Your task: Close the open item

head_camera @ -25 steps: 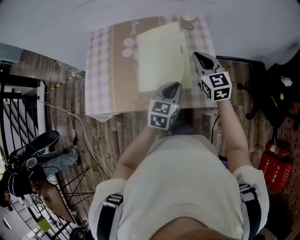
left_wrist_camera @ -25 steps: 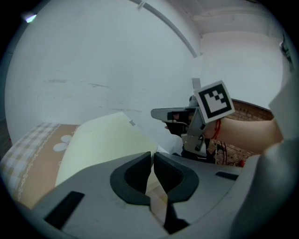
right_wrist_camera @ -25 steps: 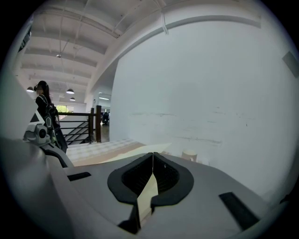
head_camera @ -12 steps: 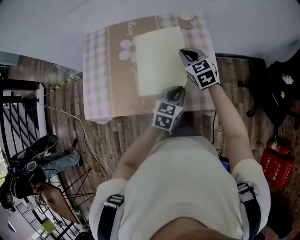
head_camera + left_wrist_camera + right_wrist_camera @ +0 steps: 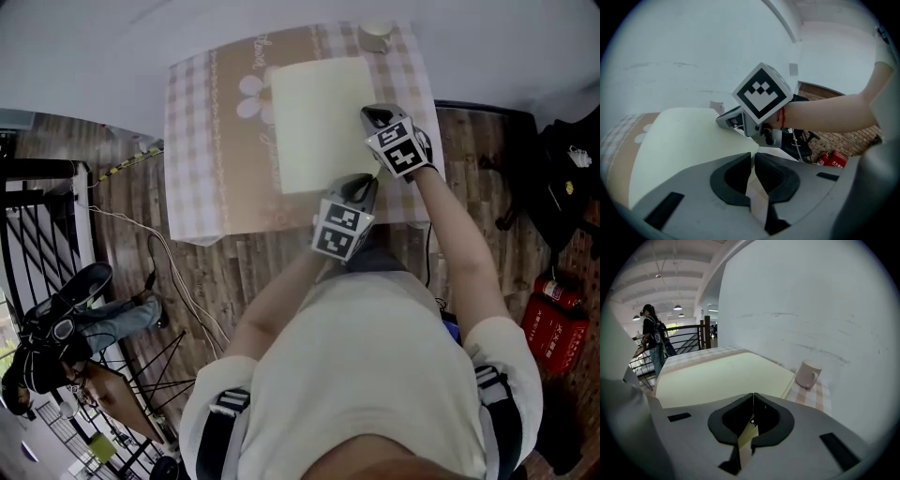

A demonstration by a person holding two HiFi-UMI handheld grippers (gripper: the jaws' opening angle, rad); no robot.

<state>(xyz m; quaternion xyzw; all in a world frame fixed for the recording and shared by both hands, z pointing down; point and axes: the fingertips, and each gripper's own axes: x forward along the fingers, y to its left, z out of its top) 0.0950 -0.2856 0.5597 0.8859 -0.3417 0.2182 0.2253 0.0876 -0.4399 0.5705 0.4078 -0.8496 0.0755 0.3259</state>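
Two grippers are in our hands over a table draped in a beige-and-white checked cloth [image 5: 192,141] with a brown panel and a white flower print. On that cloth the pale yellow, flat, rectangular book-like item [image 5: 314,122] lies level, its broad cover facing up and no page or flap raised that we can see.

Our left gripper [image 5: 366,180] is at the item's near right corner. In the left gripper view its dark jaws stand almost together with only a thin slit between the tips. They are just opening, and nothing is pinched between them; the yellow corner lies right ahead of the tips.

Our right gripper [image 5: 368,113] points in over the item's right edge, with its marker cube toward us. Seen from the left gripper view, its nose is down at the yellow surface, though we cannot tell whether it presses there. In the right gripper view its jaws meet at the tips with nothing clamped, and the yellow cover spreads out in front of them.

Past the item's far right corner a cream ceramic mug [image 5: 806,373] stands upright on the cloth, apart from the item. A red fire extinguisher [image 5: 551,298] lies on the wooden plank floor [image 5: 122,216] to our right.
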